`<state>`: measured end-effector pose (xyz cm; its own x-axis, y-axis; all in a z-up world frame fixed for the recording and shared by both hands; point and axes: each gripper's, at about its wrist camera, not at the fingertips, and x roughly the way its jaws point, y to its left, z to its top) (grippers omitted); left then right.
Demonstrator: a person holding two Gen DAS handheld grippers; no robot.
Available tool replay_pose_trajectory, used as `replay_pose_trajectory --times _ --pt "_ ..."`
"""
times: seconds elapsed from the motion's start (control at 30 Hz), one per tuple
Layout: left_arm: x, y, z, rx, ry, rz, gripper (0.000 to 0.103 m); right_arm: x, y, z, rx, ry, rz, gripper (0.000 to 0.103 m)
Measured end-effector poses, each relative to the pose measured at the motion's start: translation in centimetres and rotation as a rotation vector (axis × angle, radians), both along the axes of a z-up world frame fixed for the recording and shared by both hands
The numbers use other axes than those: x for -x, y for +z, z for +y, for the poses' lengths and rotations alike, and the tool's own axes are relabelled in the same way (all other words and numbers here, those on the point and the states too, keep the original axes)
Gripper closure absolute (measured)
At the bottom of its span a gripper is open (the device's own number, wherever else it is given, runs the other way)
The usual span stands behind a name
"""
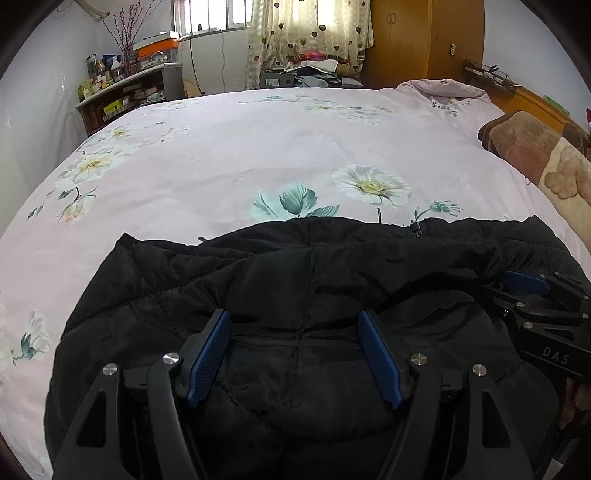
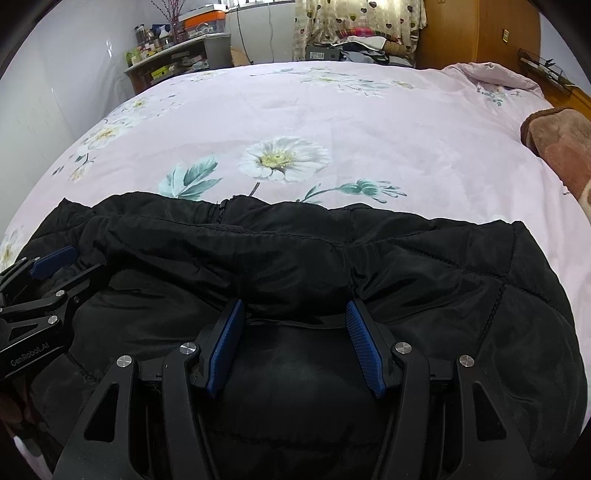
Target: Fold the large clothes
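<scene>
A black quilted jacket (image 1: 295, 280) lies folded on the pink floral bedspread (image 1: 229, 155), near the bed's front edge; it also shows in the right wrist view (image 2: 295, 258). My left gripper (image 1: 295, 317) is open, its blue pads (image 1: 210, 350) resting on the jacket's top fold. My right gripper (image 2: 295, 308) is open too, its blue pads (image 2: 364, 347) on the same fold further right. Each gripper shows at the edge of the other's view: the right one (image 1: 532, 288) and the left one (image 2: 55, 266). A zipper pull (image 1: 416, 228) sits at the jacket's far edge.
A brown plush blanket (image 1: 535, 155) lies at the bed's right side. A cluttered shelf (image 1: 122, 92) stands at the far left, a wooden wardrobe (image 1: 424, 40) and curtained window (image 1: 306, 33) behind the bed. The bedspread (image 2: 332, 118) stretches beyond the jacket.
</scene>
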<state>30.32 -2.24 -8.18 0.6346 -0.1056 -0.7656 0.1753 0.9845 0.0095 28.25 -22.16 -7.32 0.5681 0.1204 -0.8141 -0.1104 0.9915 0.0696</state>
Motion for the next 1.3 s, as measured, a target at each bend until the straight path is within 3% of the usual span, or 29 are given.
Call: replay_pose_trajectory --times 0.17,0.37,0.47,0.57,1.0,1.17,1.3 --pt "1.7 2.9 0.5 -0.016 -0.013 -0.008 0.030 2.1 3.4 -1.2 -0.051 -0.017 -0.034 0.046" --pt "5.1 5.9 3.0 -0.069 0.009 -0.095 0.030 7.2 6.6 -5.3 -0.039 -0.093 -0.111 0.046" --pt "5.7 5.3 4.9 -0.082 0.049 -0.090 0.030 8.7 5.6 -7.8 -0.001 -0.143 -0.097 0.046" --pt "4.7 3.0 6.0 -0.057 0.080 -0.017 0.030 8.8 3.0 -10.2 0.025 -0.209 -0.025 0.046" --pt "4.0 1.3 5.5 -0.034 0.070 -0.019 0.029 8.1 1.0 -10.6 0.033 -0.217 0.008 0.046" --pt "4.6 2.9 6.2 -0.020 0.067 -0.009 0.032 8.3 2.6 -10.4 0.049 -0.223 0.010 0.046" --pt "7.1 5.5 9.6 0.029 0.105 -0.092 0.032 11.2 5.8 -11.2 0.008 -0.229 -0.081 0.046"
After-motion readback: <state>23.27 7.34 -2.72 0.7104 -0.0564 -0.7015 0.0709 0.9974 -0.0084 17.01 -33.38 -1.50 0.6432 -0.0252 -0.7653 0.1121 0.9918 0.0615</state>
